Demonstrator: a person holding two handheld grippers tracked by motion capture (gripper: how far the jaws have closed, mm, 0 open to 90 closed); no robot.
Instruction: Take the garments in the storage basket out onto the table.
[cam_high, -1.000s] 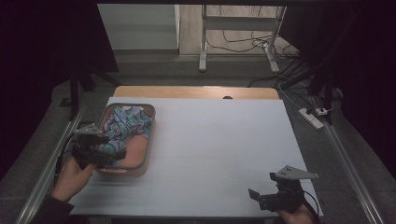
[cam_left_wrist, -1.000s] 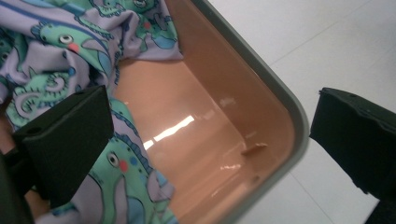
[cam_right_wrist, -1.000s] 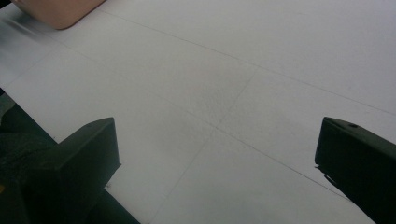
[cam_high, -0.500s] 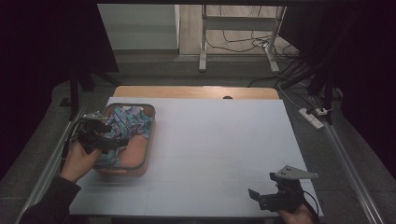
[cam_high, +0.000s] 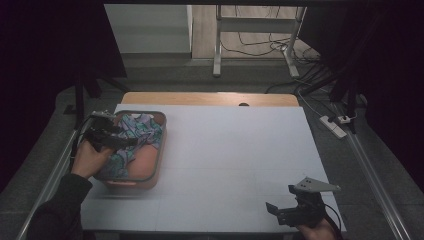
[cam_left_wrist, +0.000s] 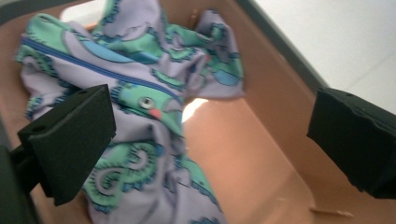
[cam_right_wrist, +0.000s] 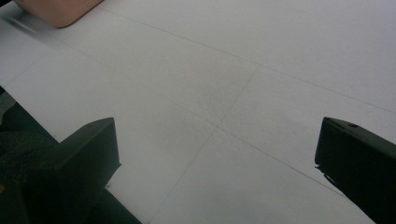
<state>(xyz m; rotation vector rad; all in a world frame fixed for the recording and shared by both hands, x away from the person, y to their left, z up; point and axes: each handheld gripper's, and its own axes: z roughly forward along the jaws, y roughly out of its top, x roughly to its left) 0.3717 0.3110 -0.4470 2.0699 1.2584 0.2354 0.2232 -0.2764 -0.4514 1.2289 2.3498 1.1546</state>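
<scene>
Left gripper (cam_left_wrist: 210, 140), spread wide, hovers over patterned cloth (cam_left_wrist: 135, 107) partly hiding the tub (cam_left_wrist: 261, 140) floor.

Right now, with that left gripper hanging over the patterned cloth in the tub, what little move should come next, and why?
Probably lower the left gripper and close it on the patterned cloth. Its jaws stand wide open with the bunched fabric between and below them in the pink tub, nothing gripped. The right gripper sits open, far off on the white table.
</scene>
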